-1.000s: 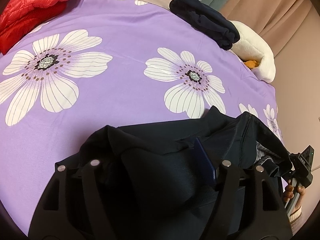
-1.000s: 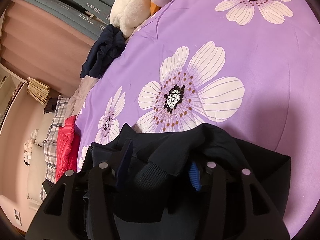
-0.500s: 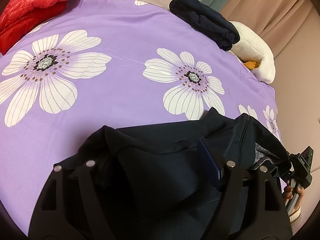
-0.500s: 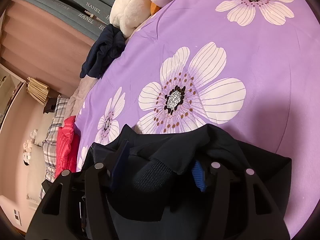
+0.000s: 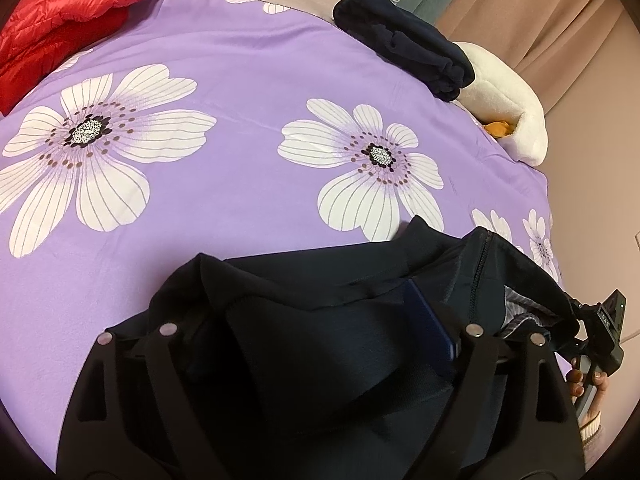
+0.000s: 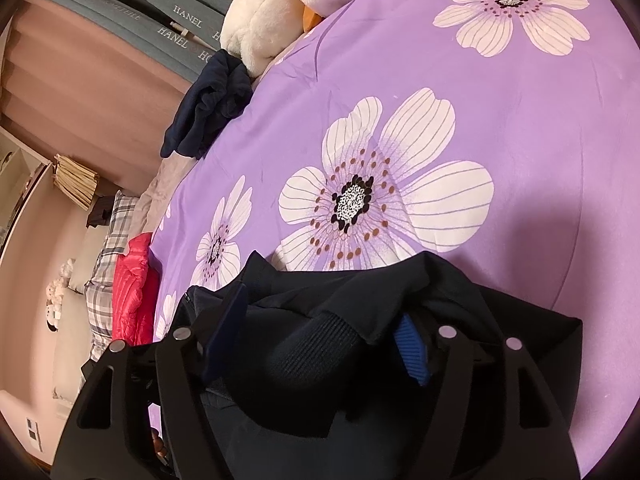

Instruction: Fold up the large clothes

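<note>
The left gripper (image 5: pixel 320 332) points down at a slant. Its two black fingers (image 5: pixel 432 328) stand far apart, and its jaws have just been opening. Dark cloth lies between them, but the blue pads do not squeeze it.

The right gripper (image 6: pixel 316 332) also points down at a slant. Its jaws have just been opening too. The blue pads (image 6: pixel 412 348) sit wide, with dark cloth loose between them.

In the left wrist view, the person's right hand (image 5: pixel 588 380) wraps around the handle of its gripper at the right edge, fingers curled.
</note>
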`<act>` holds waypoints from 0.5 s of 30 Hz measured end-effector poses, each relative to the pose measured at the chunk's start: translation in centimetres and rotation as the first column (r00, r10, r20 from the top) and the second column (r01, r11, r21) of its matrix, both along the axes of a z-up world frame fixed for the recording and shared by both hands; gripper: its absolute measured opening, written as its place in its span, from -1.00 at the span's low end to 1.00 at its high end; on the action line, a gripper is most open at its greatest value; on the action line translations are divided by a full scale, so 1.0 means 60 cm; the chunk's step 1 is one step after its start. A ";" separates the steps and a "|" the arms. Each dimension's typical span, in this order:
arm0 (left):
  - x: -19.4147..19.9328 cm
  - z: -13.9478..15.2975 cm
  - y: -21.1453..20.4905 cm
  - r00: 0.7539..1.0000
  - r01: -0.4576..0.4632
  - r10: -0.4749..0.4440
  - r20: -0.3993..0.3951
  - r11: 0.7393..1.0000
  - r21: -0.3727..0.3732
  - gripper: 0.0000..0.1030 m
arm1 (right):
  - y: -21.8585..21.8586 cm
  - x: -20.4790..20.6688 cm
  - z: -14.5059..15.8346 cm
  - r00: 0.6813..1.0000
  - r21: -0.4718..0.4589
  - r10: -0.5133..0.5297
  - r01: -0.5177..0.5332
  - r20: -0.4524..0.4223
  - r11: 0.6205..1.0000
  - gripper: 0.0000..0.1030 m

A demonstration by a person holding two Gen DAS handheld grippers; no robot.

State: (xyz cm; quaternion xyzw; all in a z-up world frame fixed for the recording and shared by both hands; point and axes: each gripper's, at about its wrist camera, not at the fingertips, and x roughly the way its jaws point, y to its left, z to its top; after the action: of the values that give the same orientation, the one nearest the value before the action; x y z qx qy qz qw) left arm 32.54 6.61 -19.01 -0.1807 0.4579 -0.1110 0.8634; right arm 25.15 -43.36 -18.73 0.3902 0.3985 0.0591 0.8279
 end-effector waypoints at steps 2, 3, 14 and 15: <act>0.000 0.003 0.000 1.000 0.000 0.000 0.003 1.000 -0.002 0.69 | -0.003 0.000 0.000 1.000 0.004 -0.005 0.005 0.001 1.000 0.37; -0.001 0.005 0.000 1.000 -0.001 0.001 0.004 1.000 -0.003 0.69 | -0.004 0.000 0.001 1.000 0.005 -0.008 0.008 0.002 1.000 0.37; 0.015 0.021 0.004 1.000 -0.015 0.016 0.018 1.000 -0.022 0.72 | -0.020 0.007 0.007 0.999 0.018 -0.033 0.032 0.010 0.999 0.40; 0.016 0.022 0.005 1.000 -0.019 0.020 0.019 0.999 -0.026 0.72 | -0.022 0.008 0.007 0.999 0.023 -0.038 0.038 0.010 0.999 0.40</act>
State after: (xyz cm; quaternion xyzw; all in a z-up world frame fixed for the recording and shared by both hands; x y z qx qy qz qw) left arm 33.49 6.93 -17.68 -0.1950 0.4463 -0.1102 0.8664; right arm 25.63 -44.68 -18.32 0.4068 0.3861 0.0500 0.8264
